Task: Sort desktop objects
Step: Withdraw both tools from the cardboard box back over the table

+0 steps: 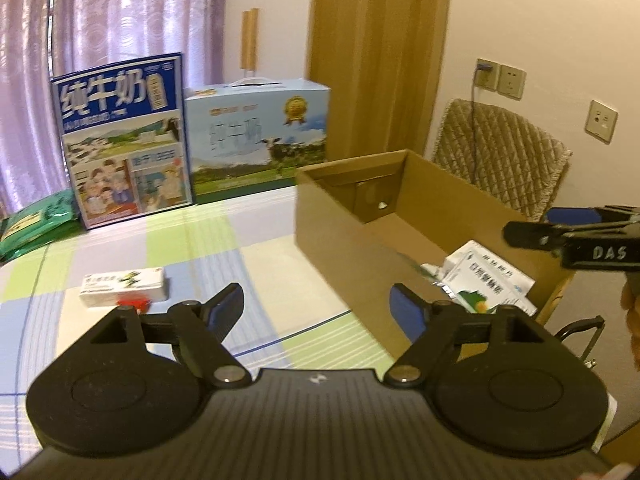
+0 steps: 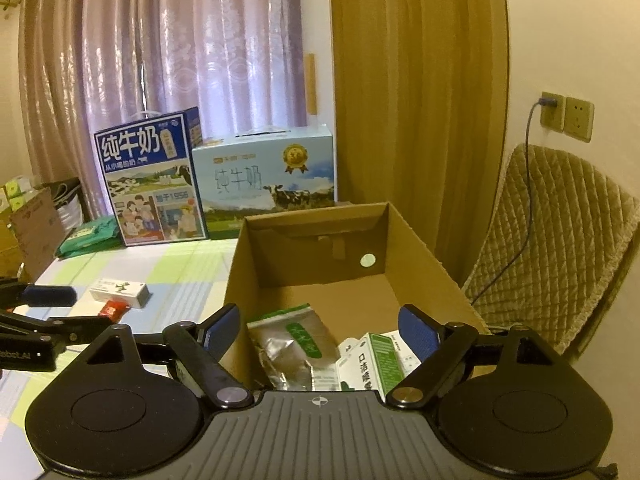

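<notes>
Medicine box [image 1: 123, 289] and red packet [image 1: 133, 303] lie on table's left; cardboard box [image 2: 420, 264] right holds sorted items. Both grippers, left [image 1: 318, 306] and right [image 2: 320, 326], spread, empty. Next, likely: left reaches the medicine box.

Sheer lilac curtains [image 2: 192, 52] glow with daylight at the far left, beside a heavy ochre drape [image 2: 416, 80]. The pale wall [image 2: 568, 32] on the right carries sockets [image 2: 566, 114], one with a cable plugged in. A quilted chair [image 2: 552, 240] stands below them.
</notes>
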Action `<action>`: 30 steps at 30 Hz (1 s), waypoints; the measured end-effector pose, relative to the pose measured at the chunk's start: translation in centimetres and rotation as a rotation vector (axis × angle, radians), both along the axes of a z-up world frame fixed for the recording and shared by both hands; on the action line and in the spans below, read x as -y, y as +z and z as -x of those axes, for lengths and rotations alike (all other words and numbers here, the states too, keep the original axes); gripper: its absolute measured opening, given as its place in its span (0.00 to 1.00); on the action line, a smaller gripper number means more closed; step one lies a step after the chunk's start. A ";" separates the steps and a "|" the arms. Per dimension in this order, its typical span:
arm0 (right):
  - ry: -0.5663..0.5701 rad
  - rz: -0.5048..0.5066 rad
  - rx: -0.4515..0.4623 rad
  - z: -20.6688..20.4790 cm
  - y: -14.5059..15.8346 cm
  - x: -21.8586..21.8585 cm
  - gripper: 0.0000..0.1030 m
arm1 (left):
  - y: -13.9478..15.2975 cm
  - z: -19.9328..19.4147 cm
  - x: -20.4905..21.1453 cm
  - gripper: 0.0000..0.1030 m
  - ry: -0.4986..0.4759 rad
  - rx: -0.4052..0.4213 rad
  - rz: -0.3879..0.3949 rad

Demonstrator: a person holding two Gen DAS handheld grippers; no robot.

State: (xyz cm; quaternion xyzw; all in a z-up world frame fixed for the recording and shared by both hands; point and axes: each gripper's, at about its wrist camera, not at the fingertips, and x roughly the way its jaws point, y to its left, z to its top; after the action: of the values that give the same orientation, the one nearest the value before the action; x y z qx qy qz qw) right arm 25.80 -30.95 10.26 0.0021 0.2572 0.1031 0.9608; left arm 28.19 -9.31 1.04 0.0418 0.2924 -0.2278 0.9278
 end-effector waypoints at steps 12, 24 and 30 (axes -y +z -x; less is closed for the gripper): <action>0.051 -0.010 0.003 0.1 0.8 -3.2 0.88 | 0.1 0.7 -6.4 0.79 0.104 -0.017 -0.007; 0.151 -0.027 0.021 -0.1 2.5 -8.2 0.98 | 0.0 0.9 -11.4 0.91 0.187 -0.041 -0.003; 0.224 -0.024 0.026 0.3 2.6 -12.1 0.98 | 0.2 0.5 -14.3 0.95 0.247 -0.046 -0.007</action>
State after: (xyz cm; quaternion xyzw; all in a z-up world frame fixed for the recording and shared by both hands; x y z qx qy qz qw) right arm 25.49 -18.88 12.81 -0.0165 0.2422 0.2131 0.9464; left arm 27.72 5.01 1.25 0.0035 0.3175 -0.1114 0.9417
